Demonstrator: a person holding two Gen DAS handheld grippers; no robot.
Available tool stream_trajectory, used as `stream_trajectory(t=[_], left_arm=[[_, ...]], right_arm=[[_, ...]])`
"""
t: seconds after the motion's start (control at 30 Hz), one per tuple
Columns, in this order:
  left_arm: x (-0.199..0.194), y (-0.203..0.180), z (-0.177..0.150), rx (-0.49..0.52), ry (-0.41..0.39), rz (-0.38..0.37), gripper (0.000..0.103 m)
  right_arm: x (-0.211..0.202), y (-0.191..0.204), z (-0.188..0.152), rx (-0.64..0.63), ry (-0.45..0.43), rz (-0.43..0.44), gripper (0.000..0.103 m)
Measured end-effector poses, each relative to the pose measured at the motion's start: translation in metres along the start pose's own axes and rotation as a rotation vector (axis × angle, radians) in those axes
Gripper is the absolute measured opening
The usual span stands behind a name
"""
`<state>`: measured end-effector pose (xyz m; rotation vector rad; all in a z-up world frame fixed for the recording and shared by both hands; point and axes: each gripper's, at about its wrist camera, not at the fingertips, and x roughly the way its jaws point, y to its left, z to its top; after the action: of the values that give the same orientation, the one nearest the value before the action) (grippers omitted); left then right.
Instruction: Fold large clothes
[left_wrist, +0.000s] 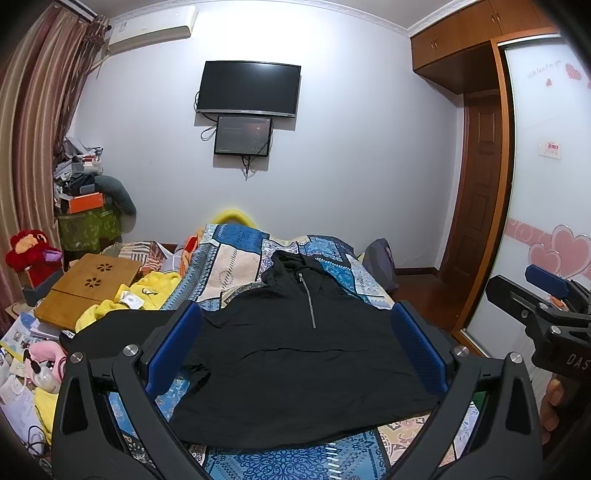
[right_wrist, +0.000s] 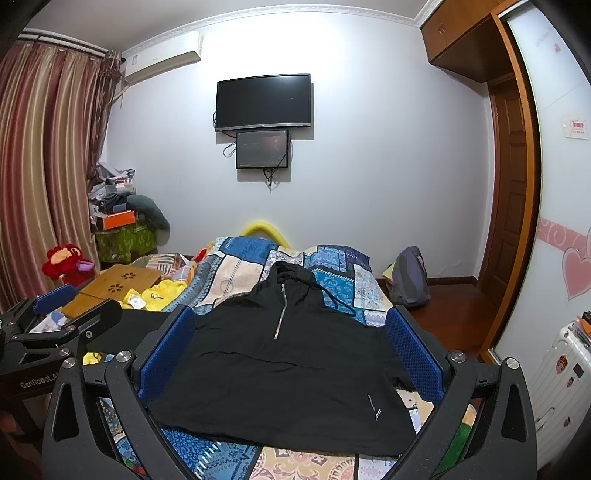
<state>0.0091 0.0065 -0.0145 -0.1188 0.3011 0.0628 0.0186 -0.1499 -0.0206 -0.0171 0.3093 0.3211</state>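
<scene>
A black hooded pullover (left_wrist: 295, 362) with a short metal zip lies spread flat on the patterned blue bedspread (left_wrist: 240, 258), hood pointing away from me. My left gripper (left_wrist: 295, 321) hovers above its near hem, open, blue pads wide apart and holding nothing. In the right wrist view the same pullover (right_wrist: 280, 369) fills the space under my right gripper (right_wrist: 291, 325), which is open too and holds nothing. The right gripper (left_wrist: 532, 299) shows at the right edge of the left wrist view; the left gripper (right_wrist: 62, 314) shows at the left of the right wrist view.
A wooden lap desk (left_wrist: 88, 288) and yellow clothing (left_wrist: 147, 295) lie left of the pullover. Clutter and plush toys (left_wrist: 29, 254) line the left side. A backpack (right_wrist: 410, 277) sits on the floor at the right, near the wardrobe (left_wrist: 546, 184). A suitcase (right_wrist: 561, 373) stands at far right.
</scene>
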Motion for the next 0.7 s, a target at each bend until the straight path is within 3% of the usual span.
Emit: stream_trajectory(t=[0.7], left_arm=[[0.0019,0.0028,-0.0045,-0.004,0.004,0.010,0.103]], right_arm=[[0.0044,-0.0010,-0.0049,-0.002,0.019,-0.001,0.103]])
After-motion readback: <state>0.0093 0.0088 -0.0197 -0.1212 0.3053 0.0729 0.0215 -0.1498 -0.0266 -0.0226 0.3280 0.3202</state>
